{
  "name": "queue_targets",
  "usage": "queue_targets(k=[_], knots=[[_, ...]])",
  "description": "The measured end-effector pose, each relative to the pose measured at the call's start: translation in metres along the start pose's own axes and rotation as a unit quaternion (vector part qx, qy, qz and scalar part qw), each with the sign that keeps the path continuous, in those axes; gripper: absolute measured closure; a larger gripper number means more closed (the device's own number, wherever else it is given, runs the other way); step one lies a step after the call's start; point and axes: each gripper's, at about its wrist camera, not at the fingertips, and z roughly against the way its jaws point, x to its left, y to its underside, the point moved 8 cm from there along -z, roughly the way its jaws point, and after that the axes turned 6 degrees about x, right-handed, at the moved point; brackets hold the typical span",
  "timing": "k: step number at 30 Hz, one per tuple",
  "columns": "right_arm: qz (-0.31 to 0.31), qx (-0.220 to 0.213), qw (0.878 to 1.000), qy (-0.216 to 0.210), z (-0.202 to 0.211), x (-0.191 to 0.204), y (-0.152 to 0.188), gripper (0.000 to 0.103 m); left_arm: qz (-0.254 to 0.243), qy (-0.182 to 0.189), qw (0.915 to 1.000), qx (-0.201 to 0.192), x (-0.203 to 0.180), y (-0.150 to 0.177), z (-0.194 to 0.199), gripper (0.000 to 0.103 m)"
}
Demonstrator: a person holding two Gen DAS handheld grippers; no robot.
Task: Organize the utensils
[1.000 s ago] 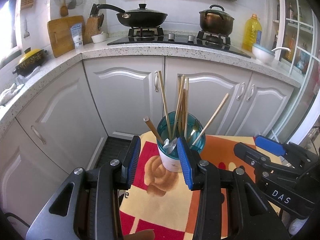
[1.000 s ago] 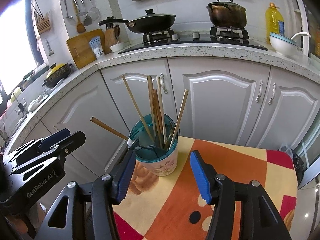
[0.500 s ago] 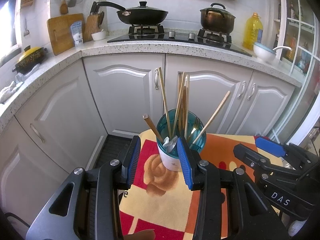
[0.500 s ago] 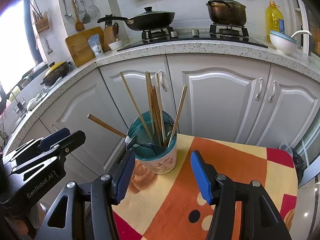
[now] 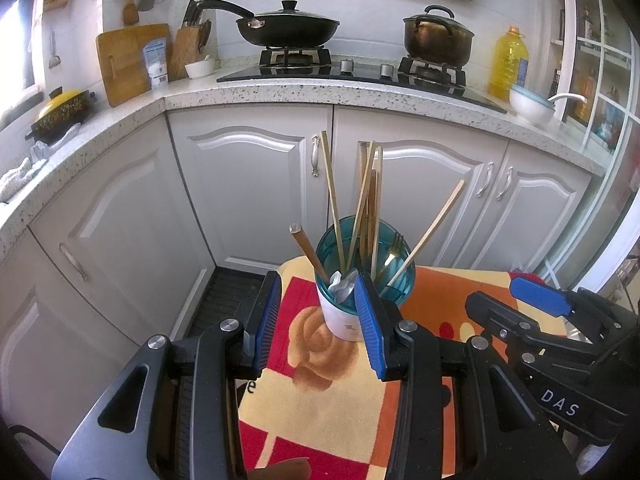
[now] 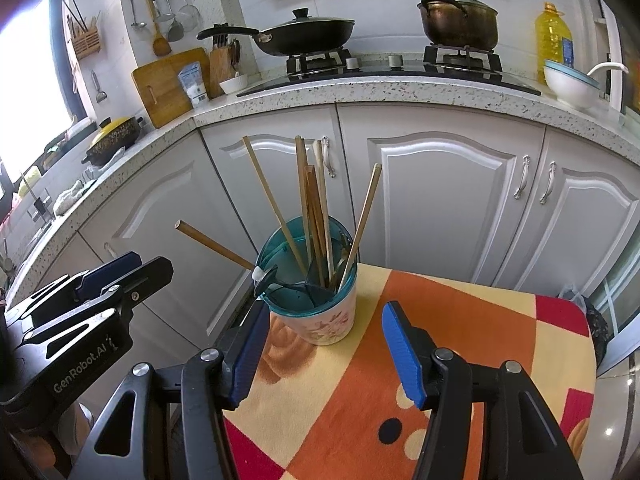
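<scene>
The left tongs (image 5: 318,316) stand apart with nothing between their blue pads, low in the middle of the left wrist frame; the holder shows in the gap beyond their tips. The right tongs (image 6: 326,344) gape wider, also empty, at the bottom centre of the right wrist frame, with the holder just above their left pad.

The utensil holder (image 5: 362,280), a white cup with a teal rim, stands upright on the surface (image 6: 460,320), near its far left corner in the right wrist frame. The surface wears a cloth patterned in orange, yellow and red. In the holder stand several chopsticks (image 5: 332,192), most leaning apart; one darker stick (image 6: 212,244) tilts far out to the left. A fork (image 5: 394,246) and a spoon (image 5: 342,282) also sit inside.

Behind, in the upper half of both frames, run white cabinet doors (image 5: 256,184) under a speckled counter with a black pan (image 5: 286,28) and a dark pot (image 5: 438,38) on the stove.
</scene>
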Motion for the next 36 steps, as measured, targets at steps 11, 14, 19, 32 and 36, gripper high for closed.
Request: queue_targets(k=[11, 14, 19, 32, 36], knots=[[0.001, 0.005, 1.000, -0.001, -0.0028, 0.0008, 0.0028, 0.046, 0.003, -0.002, 1.0000, 0.001, 0.0010, 0.0037, -0.0007, 0.066], [0.001, 0.005, 1.000, -0.001, -0.0029, 0.0011, 0.0029, 0.046, 0.003, -0.002, 1.0000, 0.001, 0.0014, 0.0036, -0.0010, 0.066], [0.000, 0.006, 1.000, -0.001, -0.0034, 0.0012, 0.0032, 0.046, 0.008, -0.001, 1.0000, 0.004, 0.0022, 0.0055, -0.0017, 0.066], [0.006, 0.010, 1.000, -0.003, -0.0061, 0.0034, 0.0034, 0.046, 0.008, 0.000, 1.0000, 0.004, 0.0017, 0.0057, -0.0024, 0.066], [0.006, 0.011, 1.000, -0.002, -0.0066, 0.0032, 0.0034, 0.046, 0.008, -0.001, 1.0000, 0.005, 0.0020, 0.0068, -0.0022, 0.066]])
